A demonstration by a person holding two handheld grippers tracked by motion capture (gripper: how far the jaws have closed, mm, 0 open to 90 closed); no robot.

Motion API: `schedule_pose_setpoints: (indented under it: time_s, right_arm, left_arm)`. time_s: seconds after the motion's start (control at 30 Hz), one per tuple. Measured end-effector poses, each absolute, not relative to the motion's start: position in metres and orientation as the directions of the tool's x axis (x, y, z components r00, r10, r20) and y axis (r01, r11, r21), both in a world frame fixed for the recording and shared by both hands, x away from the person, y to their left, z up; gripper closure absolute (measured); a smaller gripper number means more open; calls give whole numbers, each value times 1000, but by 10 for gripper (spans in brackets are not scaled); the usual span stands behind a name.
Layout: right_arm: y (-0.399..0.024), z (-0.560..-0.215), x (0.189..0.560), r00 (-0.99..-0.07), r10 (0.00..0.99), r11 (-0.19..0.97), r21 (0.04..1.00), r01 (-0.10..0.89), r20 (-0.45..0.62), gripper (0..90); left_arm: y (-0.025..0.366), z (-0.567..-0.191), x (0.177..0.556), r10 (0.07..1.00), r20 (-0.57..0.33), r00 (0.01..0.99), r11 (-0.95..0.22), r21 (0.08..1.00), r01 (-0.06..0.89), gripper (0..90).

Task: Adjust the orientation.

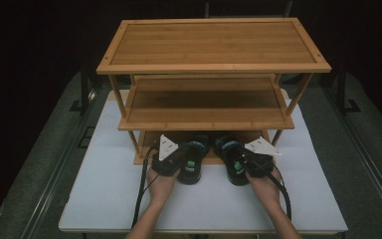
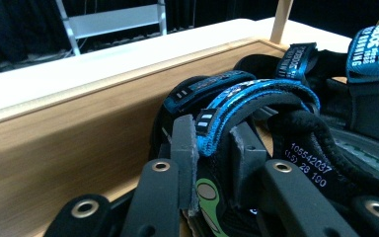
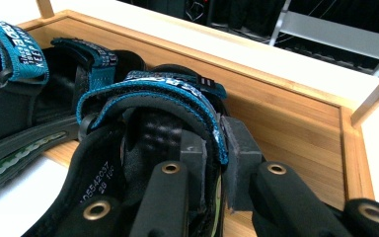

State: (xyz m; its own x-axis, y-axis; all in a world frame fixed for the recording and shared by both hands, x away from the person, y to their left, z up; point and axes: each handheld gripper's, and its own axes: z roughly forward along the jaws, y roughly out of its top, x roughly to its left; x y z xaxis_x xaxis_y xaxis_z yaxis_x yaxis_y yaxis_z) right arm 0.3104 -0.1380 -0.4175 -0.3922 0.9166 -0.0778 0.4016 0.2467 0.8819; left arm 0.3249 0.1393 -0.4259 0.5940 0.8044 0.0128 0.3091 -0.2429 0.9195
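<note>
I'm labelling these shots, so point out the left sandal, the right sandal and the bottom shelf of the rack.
left sandal [image 1: 191, 168]: high view, on its heel end.
right sandal [image 1: 234, 167]: high view, on its heel end.
bottom shelf [image 3: 296, 123]: right gripper view, on its bare wooden side rail.

desk, rack and what sits on them

white desk [image 1: 104, 189] with a grey frame around it, dark room behind. a bamboo shoe rack [image 1: 213, 67] stands on the desk, toward the far side, three tiers with raised rims. top shelf [image 1: 214, 42] bare. middle shelf [image 1: 206, 107] bare. bottom shelf [image 1: 146, 149] sits low, just above the desk top, and carries two black sandals with blue straps: left sandal [image 1: 193, 158] and right sandal [image 1: 233, 159], side by side, close together, heels sticking out over the front rim toward the person. whether the heels touch the desk can't be told. rest of the desk top is plain white.
</note>
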Motion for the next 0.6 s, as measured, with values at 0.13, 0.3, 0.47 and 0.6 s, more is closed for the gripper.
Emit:
schedule_pose_setpoints:
  time_s: [0.13,0.3,0.47,0.6]
  right_arm:
    - [-140,-418,312,-391,917,251,878,406,-82,781]
    - [-140,-418,312,-383,920,247,880,405,-82,737]
    - [-143,-416,312,-384,919,256,879,402,-92,666]
    - [-144,-414,311,-397,913,265,878,398,-96,653]
  left_arm:
    - [141,-426,325,802,16,597,-248,919,307,728]
    - [140,-425,323,796,36,605,-268,917,297,654]
    - [143,-421,321,787,46,616,-279,916,288,609]
    - [144,-419,318,779,66,623,-295,916,272,587]
